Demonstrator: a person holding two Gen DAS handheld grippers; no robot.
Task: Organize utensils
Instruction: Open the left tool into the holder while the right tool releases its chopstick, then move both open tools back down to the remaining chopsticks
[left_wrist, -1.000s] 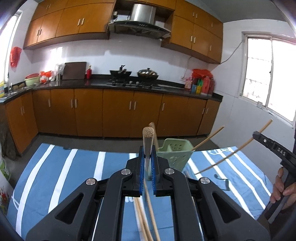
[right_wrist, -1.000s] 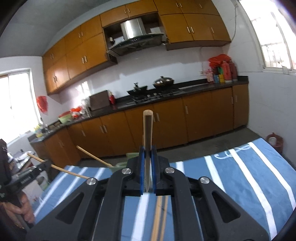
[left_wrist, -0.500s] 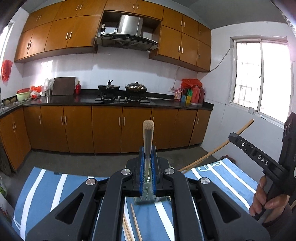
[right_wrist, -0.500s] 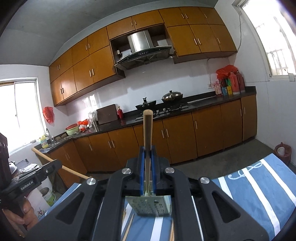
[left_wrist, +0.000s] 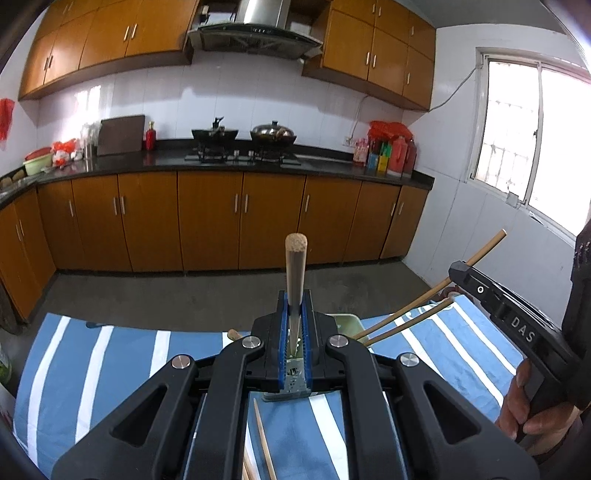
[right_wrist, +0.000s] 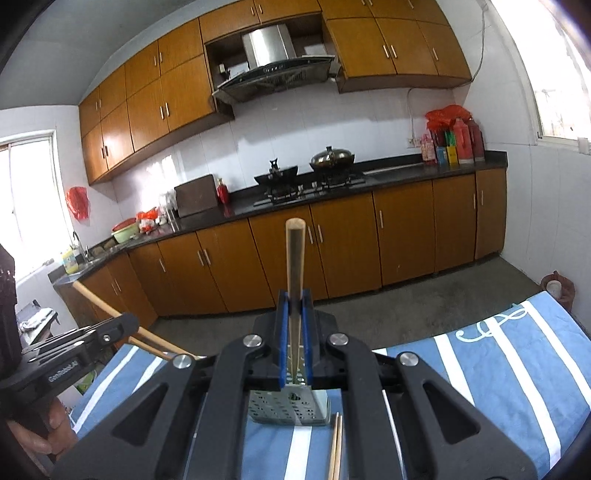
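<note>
My left gripper (left_wrist: 294, 325) is shut on a wooden-handled utensil (left_wrist: 295, 269) that stands upright between the blue pads. My right gripper (right_wrist: 294, 325) is shut on chopsticks (right_wrist: 294, 266), held upright. In the left wrist view the right gripper's chopsticks (left_wrist: 424, 306) slant over the table. The pale green perforated utensil holder (right_wrist: 288, 408) sits on the table just below my right gripper; its rim (left_wrist: 347, 317) peeks out behind my left gripper. Loose chopsticks (right_wrist: 335, 446) lie on the cloth beside the holder.
A blue and white striped cloth (left_wrist: 110, 365) covers the table. More loose chopsticks (left_wrist: 264, 443) lie under my left gripper. Brown kitchen cabinets (left_wrist: 207, 221) and a stove with pots (left_wrist: 273, 133) stand across the floor beyond the table's far edge.
Both grippers have tilted down a little and come lower over the table. The green holder shows larger under the right gripper. The held utensils have stayed in the grippers.
</note>
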